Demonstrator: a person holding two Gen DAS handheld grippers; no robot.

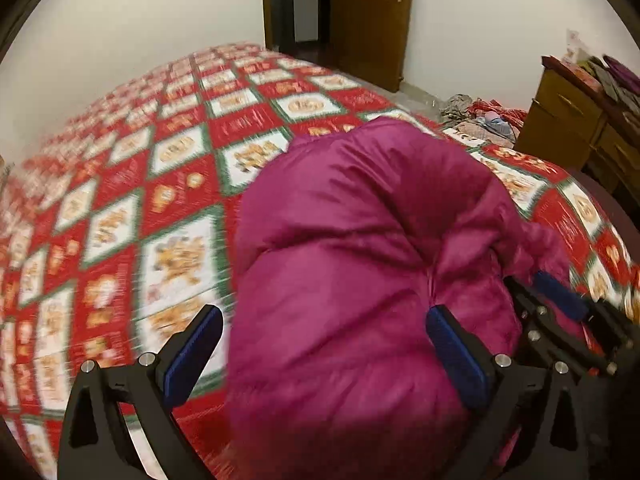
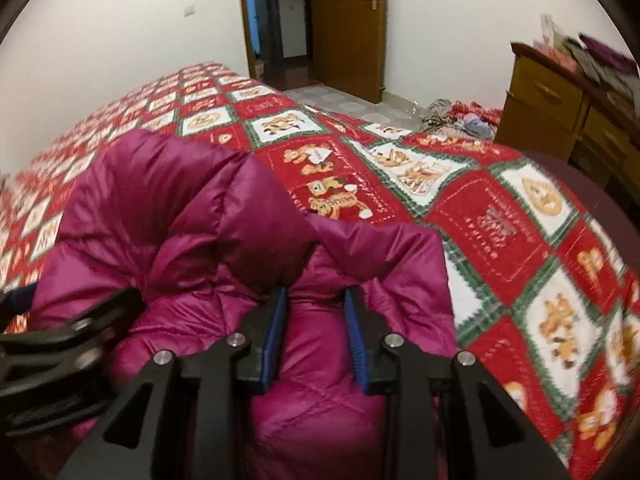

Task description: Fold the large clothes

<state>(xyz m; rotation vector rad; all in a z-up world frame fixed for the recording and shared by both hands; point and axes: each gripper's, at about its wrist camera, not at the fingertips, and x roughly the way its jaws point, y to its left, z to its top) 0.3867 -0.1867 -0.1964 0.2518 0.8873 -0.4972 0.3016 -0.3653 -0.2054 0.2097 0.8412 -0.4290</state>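
From each wrist we look steeply down, close over the magenta jacket (image 1: 360,260), sharing bed (image 2: 500,208) and doorway (image 2: 276,16).

A puffy magenta quilted down jacket (image 2: 192,216) lies bunched in a heap on the bed.

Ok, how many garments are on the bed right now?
1: a magenta puffer jacket, bunched near the bed's close edge at both grippers. More clothes lie on the floor beyond; anything under the jacket is hidden.
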